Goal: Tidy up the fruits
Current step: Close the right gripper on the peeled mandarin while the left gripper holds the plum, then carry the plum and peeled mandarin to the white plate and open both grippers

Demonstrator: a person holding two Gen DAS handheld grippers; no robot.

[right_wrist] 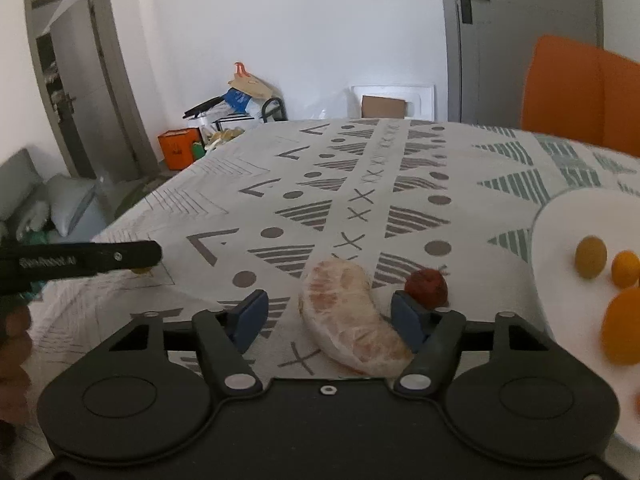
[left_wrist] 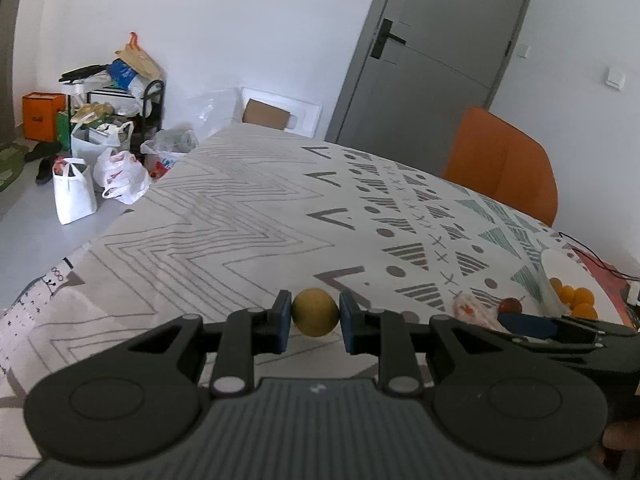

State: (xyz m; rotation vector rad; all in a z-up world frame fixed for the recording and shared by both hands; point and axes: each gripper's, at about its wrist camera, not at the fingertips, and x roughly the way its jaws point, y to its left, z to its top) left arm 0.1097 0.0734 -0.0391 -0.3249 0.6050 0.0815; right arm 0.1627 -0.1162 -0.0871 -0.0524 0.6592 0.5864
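Nearest my left lens, the left gripper (left_wrist: 315, 315) has its blue-padded jaws pinching a small round yellow-green fruit (left_wrist: 315, 312), smooth and matte, held above the tabletop (left_wrist: 240, 216). My right gripper (right_wrist: 326, 318) has its jaws spread around a peeled pomelo segment (right_wrist: 352, 320), crescent-shaped and pithy, lying on the patterned cloth, the pads not pressing it. A wrinkled dark-red fruit (right_wrist: 426, 287) sits just beside it. Right of that, a smooth white plate (right_wrist: 560, 232) holds small orange fruits (right_wrist: 625, 268).

L gripper (left_wrist: 315, 313) clamped on a fruit (left_wrist: 315, 312); R gripper (right_wrist: 327, 316) jaws apart, angled down.
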